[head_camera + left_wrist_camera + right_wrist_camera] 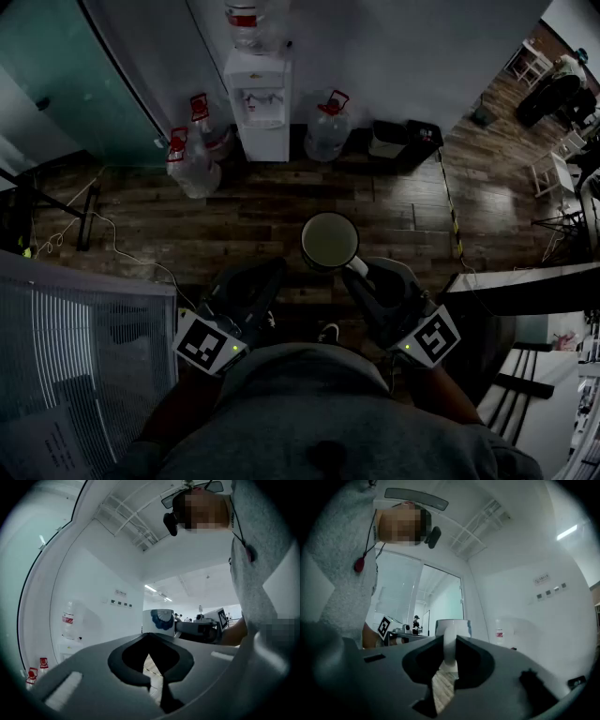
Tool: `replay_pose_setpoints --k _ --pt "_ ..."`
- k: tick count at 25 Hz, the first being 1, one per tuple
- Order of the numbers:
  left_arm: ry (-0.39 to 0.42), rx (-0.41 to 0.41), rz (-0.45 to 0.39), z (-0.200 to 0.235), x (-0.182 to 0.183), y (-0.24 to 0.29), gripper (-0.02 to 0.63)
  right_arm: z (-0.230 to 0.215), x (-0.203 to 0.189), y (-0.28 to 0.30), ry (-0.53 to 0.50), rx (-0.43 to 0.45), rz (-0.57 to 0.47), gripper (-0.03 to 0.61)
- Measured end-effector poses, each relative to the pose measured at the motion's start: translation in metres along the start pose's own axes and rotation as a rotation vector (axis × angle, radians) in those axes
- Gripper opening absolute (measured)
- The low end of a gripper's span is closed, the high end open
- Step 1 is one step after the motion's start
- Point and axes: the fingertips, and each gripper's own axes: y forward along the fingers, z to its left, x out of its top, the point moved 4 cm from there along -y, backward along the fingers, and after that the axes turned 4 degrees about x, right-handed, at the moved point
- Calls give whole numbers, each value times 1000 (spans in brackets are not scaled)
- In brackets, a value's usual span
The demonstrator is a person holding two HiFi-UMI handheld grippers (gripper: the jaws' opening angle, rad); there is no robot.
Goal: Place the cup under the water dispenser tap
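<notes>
A white cup (329, 241) with a blue pattern hangs upright over the wooden floor, in front of me. My right gripper (359, 267) is shut on its handle (449, 644), which stands between the jaws in the right gripper view. The left gripper view shows the cup (158, 620) side-on, with the right gripper behind it. My left gripper (275, 269) is level beside the cup, apart from it, its jaws together with nothing held. The white water dispenser (260, 103) stands against the far wall, some way beyond the cup, with a bottle (70, 620) on top.
Large water bottles (194, 164) (328, 127) stand on the floor on both sides of the dispenser. A bin (386, 139) sits to its right. A cable (94, 225) trails across the floor at left. A pale ribbed panel (84, 356) is close at lower left.
</notes>
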Motion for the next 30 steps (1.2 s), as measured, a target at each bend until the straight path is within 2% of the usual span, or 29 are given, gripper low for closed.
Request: replay_pose_setpoints --k 4,16,21,30 --pt "-2 10 60 -1 -10 -9 8 5 -1 1 3 6 4 61" --pt "-1 28 45 18 -8 -26 8 15 -4 23 23 -9 -16 61" --pt "-8 53 39 46 -5 -36 8 17 -2 45 18 -28 -25 61" --pt "-30 37 44 109 -5 -61 8 24 -3 109 -16 -73 -36 61"
